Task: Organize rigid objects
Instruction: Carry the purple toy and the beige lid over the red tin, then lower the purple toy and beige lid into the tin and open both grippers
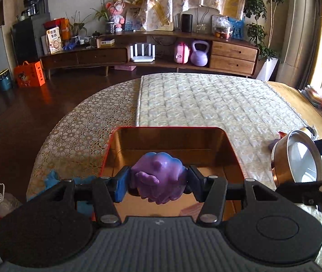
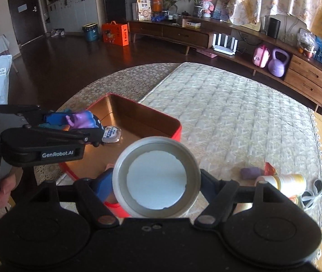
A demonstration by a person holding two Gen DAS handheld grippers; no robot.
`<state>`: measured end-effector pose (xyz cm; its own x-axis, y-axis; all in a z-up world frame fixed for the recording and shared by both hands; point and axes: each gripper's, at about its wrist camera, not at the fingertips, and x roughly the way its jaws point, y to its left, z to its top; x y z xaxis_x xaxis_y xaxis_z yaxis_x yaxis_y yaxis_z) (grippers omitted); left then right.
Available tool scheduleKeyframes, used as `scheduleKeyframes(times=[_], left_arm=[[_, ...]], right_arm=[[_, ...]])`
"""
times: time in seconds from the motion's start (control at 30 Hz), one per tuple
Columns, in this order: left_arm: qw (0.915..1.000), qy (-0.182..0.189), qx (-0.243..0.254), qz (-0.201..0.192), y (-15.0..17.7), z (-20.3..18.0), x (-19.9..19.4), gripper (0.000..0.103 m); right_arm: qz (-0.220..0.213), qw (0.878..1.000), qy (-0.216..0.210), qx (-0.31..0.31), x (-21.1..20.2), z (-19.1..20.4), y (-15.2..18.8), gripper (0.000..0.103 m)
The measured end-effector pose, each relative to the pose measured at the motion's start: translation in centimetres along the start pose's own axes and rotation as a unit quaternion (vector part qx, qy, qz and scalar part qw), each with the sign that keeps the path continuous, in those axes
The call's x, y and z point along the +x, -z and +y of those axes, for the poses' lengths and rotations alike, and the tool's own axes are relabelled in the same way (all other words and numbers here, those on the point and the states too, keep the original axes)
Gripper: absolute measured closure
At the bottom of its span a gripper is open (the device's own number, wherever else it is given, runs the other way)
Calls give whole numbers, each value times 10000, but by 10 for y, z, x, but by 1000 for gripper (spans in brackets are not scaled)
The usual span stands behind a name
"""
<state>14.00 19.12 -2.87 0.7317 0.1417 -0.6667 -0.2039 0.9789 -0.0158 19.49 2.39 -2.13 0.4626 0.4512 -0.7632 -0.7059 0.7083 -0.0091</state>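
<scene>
Two grippers converge on the red tin (image 1: 233,149) near the table's left edge: left gripper (image 1: 158,181) pinches a purple figurine (image 1: 158,174) above its open interior, right gripper (image 2: 156,181) clamps a round metal lid (image 2: 156,176) beside its rim, evidently for depositing.

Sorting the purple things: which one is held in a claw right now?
The purple toy figure, clamped in the left claw over the red tin. The small purple piece lies loose on the quilted mat; the kettlebell sits on the shelf.
</scene>
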Motion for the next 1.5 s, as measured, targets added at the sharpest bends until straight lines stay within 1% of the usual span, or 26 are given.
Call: scheduleKeyframes(times=[0.2,0.33,0.5,0.63,0.73,0.9,1.03,1.2,1.37,1.5], left_arm=[[9999,-112,-80,62,-24,19,25,49],[9999,-46,-54,157,-38,20,45,49],[9994,-12,-31,351,-41,18,69,49],[9986,12,65,533,-37,16,84,49],[9982,4,88,591,-34,16,91,49],[9981,-23,122,610,-34,14,99,49],[9974,-67,156,702,-33,13,107,49],[9972,-74,174,719,-35,12,111,49],[9969,-136,254,737,-37,8,113,48],[9968,-167,184,757,-37,7,114,48]], right_arm=[[67,9989,47,-452,32,18,-18,26],[97,9971,63,-756,53,29,-25,26],[110,9933,22,-1154,72,43,-26,26],[257,9911,32,-1308,89,52,-25,27],[326,9885,83,-1475,99,59,-24,27],[447,9893,117,-1383,111,57,-24,27],[528,9894,128,-1344,116,56,-20,26],[495,9890,152,-1389,117,58,-15,27],[481,9887,194,-1410,114,60,-14,22],[406,9909,103,-1283,102,58,-14,21]])
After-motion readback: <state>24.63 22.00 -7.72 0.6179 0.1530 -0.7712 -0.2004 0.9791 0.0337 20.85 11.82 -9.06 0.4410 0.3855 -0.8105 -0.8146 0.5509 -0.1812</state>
